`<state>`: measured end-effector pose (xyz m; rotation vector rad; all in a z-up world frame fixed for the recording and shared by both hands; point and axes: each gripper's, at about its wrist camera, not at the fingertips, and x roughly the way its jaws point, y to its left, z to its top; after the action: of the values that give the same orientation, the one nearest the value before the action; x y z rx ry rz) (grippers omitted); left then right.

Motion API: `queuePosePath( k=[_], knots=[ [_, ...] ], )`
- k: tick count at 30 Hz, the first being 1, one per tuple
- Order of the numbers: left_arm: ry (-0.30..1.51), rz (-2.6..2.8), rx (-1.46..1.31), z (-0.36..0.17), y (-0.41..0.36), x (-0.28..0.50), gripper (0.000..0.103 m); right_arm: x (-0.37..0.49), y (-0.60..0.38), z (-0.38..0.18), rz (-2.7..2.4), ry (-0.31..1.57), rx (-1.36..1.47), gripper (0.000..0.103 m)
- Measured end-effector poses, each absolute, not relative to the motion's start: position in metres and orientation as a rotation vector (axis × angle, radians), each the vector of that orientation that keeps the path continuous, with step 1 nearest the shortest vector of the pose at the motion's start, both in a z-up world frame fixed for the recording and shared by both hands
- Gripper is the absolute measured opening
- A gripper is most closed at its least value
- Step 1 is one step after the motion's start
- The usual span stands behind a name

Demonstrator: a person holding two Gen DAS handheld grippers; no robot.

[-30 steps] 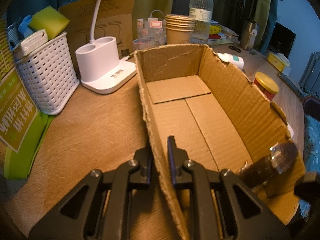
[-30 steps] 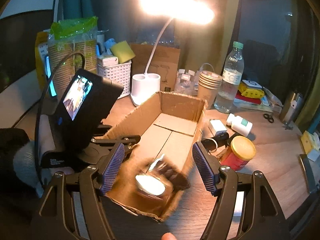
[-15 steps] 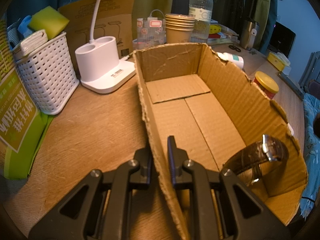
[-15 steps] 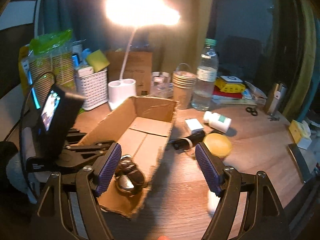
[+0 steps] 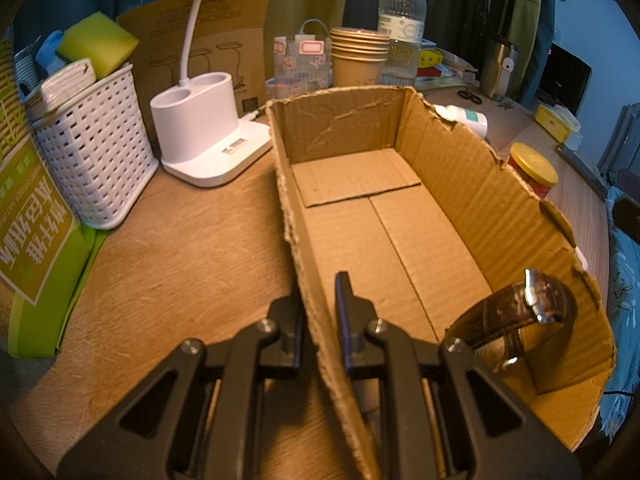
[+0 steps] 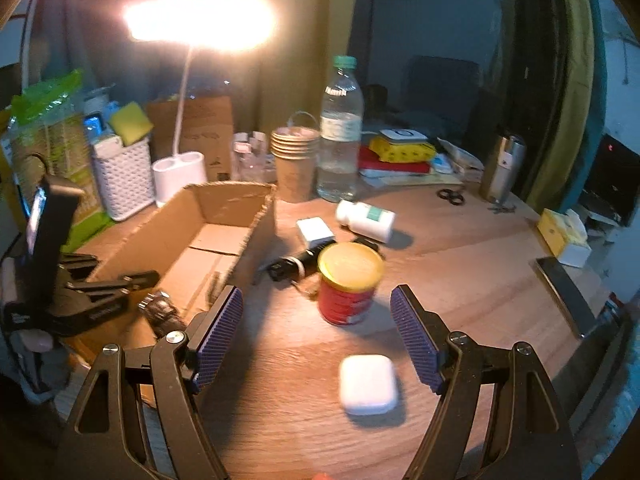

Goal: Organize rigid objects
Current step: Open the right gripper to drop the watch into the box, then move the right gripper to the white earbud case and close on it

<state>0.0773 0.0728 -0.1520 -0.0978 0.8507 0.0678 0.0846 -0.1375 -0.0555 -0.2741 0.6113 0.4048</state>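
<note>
**Two claws at a cardboard box on a cluttered tabletop**

Left claw (image 5: pixel 320 304): clamped on the near left wall of the box (image 5: pixel 472 176), one finger outside the wall, one inside. Right claw (image 6: pixel 316 336): jaws wide and gripping nothing, hovering over bare tabletop (image 6: pixel 460 256) to the right of the box. Watch (image 5: pixel 520 316): lies in the box's near right corner, strap curled, case up against the right wall. Between the right claw's fingers, low in the right wrist view, lies a white case (image 6: pixel 367 384); beyond it stands a red can (image 6: pixel 348 284) with a yellow lid. Farther off lie a flashlight (image 6: pixel 296 264), a small white box (image 6: pixel 315 230) and a white bottle (image 6: pixel 366 219) on its side. A lit lamp (image 6: pixel 180 176) stands behind the box.
</note>
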Motion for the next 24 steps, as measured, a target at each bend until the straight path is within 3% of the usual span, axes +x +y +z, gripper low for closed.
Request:
queuePosePath(
  k=[24],
  knots=[
    [0.849,0.076,-0.086,-0.152,0.071,0.077,0.015,0.125,-0.170,-0.119,0.334,0.820,-0.231,0.079]
  ],
)
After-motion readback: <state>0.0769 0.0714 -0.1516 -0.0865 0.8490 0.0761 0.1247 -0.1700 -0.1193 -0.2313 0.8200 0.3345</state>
